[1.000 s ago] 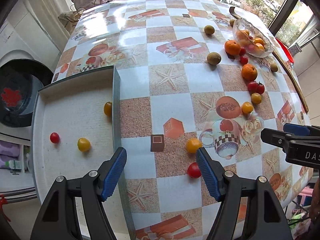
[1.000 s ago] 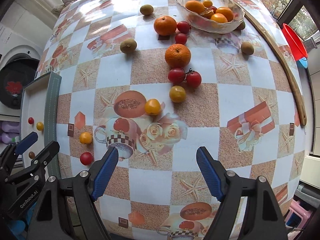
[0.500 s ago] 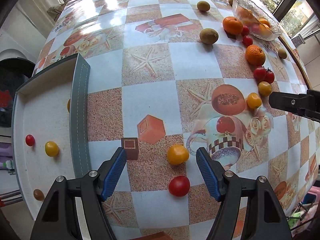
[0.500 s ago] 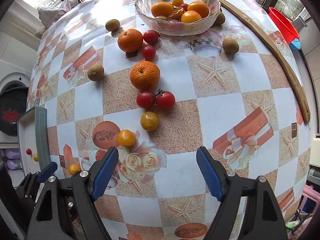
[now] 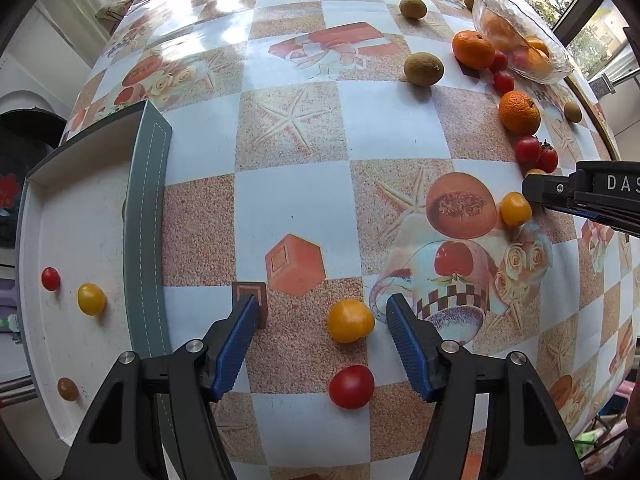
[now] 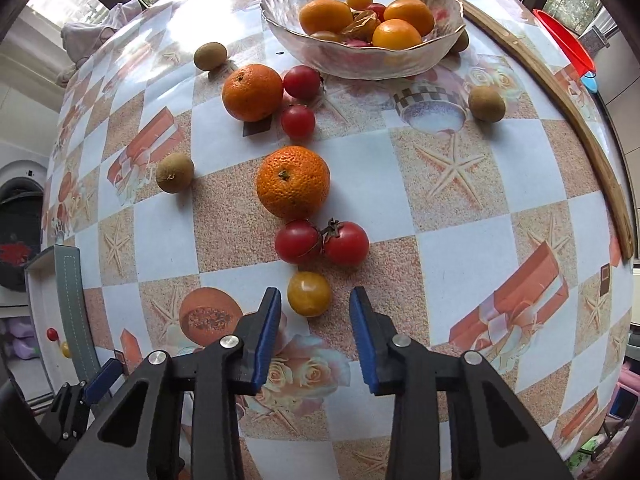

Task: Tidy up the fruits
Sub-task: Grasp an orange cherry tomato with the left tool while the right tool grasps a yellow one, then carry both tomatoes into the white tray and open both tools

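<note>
My left gripper is open over the table. A yellow cherry tomato sits between its fingertips, nearer the right finger, and a red cherry tomato lies just below it. My right gripper is open with a yellow tomato between its fingertips. Beyond it lie two red tomatoes, an orange and a glass bowl of fruit. The right gripper also shows in the left wrist view, beside another yellow tomato.
A white tray with a grey rim stands at the left table edge and holds a red tomato, a yellow tomato and a brown fruit. Kiwis and a second orange lie scattered. A wooden strip edges the table's right side.
Both grippers have moved forward and lower. The left now has the yellow tomato between its fingertips; the right has narrowed its jaws and reached the yellow tomato below the red pair.
</note>
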The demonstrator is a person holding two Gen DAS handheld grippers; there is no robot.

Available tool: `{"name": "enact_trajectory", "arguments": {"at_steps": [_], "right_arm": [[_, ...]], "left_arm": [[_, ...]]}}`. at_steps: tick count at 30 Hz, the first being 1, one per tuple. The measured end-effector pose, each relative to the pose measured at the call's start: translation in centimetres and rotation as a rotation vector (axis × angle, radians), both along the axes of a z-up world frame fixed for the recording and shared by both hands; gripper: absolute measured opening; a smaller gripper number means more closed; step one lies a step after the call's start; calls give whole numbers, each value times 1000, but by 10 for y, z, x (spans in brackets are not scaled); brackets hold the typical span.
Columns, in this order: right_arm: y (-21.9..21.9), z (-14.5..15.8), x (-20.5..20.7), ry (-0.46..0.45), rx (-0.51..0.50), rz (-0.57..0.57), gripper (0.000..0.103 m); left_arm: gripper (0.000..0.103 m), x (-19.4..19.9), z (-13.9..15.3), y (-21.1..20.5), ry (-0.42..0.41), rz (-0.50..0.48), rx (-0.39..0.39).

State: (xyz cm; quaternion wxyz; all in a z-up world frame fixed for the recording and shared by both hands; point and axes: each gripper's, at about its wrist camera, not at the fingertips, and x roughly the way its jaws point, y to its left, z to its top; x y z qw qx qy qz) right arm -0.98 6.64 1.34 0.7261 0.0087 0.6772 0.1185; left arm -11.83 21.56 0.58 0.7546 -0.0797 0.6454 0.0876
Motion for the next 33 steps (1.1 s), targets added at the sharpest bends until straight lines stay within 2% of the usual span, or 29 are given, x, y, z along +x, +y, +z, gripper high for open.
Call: {"name": "enact_trajectory", "arguments": {"at_steps": [4,7,11,22,33], "right_arm": [[-8,3,-5,-5,19,2,23],[-14,9,-14,-14,25,15,23],[-21,19,-24,-15,38,35,23],[-24,44,-54,-18,64,110,23],[26,65,-70,-32,74,244,23]], "left_arm": [[22,-8,10,2,-24,-16,-32],[22,-12,15,8,-44,-20,-98],[22,-15,28,12,-76,-28,-120],[22,-37,67,27,-141,-10,-116],[22,-65,85,65,-194,108,-90]]}}
